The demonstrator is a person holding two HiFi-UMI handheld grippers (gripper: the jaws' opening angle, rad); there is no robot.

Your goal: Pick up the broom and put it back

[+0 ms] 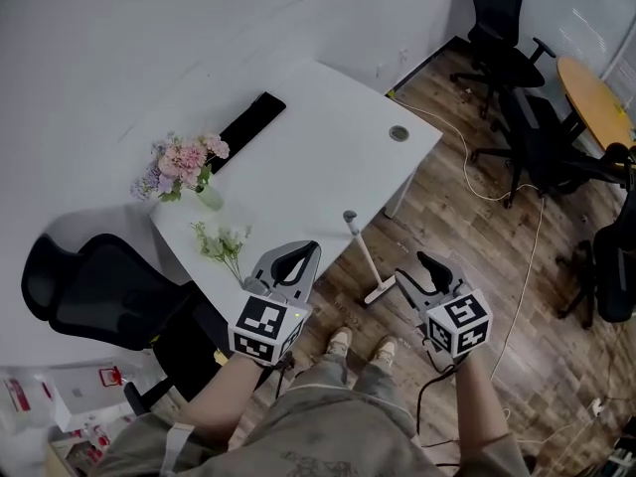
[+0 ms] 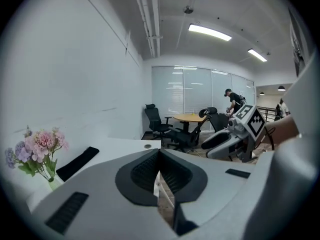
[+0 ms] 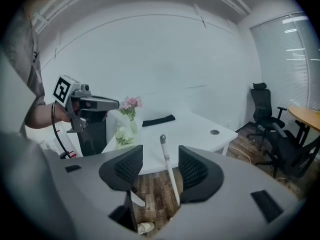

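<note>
The broom (image 1: 365, 254) stands propped against the long edge of the white table (image 1: 318, 137) that faces the person, about halfway along it. The top of its pale handle rests at that edge and its head sits on the wooden floor (image 1: 447, 217) just in front of the person's shoes (image 1: 338, 341).

The left tongs (image 1: 308, 250) are closed, their dark pads meeting at the tips with nothing between them. They hover over the near corner of the table, to the left of the broom and not touching it. The right tongs (image 1: 429, 263) are open and hold nothing. They hang above the floor to the right of the broom and apart from it. In the right gripper view the broom (image 3: 167, 166) shows through the gap between the spread pads of the right tongs (image 3: 161, 169), farther off.

A vase of pink and purple flowers (image 1: 184, 162) stands on the table close to its left corner. A loose sprig of pale flowers (image 1: 221, 244) lies nearer the near corner. A long black pad (image 1: 248, 119) lies along the far edge by the wall. A round cable hole (image 1: 398, 133) sits close to the right corner.

A black office chair (image 1: 89, 291) stands beside the short left edge. More black chairs (image 1: 497, 28) and a round wooden table (image 1: 591, 97) stand well away across the floor.
</note>
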